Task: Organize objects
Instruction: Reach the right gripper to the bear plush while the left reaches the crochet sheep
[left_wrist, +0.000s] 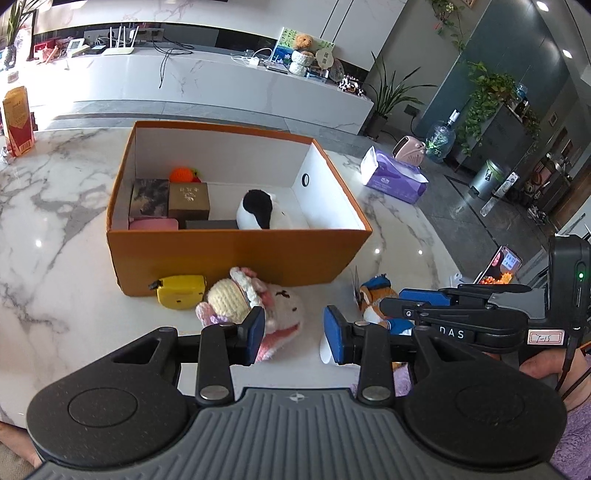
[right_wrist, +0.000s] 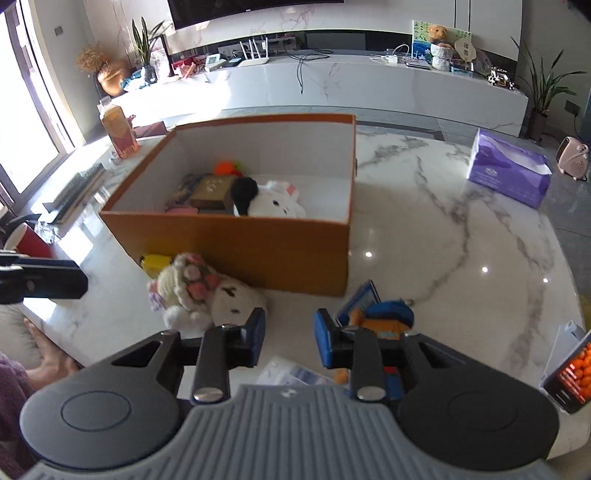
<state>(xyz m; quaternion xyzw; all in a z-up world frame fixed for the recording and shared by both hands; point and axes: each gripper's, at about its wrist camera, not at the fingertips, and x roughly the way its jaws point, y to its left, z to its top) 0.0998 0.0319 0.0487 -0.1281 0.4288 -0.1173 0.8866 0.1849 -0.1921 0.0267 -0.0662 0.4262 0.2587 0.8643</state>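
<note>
On the marble desk (left_wrist: 55, 206) the orange box (left_wrist: 236, 254) stands open as the collecting place, already holding small boxes, an orange knit piece and a black-and-white plush (left_wrist: 260, 210). Against its near wall wait the leftovers: a yellow tape measure (left_wrist: 180, 292), a crocheted doll (left_wrist: 251, 306) and a blue-orange plush (right_wrist: 384, 321). Just short of them, the left gripper (left_wrist: 294, 334) and the right gripper (right_wrist: 289, 338) hover, fingers parted and empty, likely ready for another pick.
</note>
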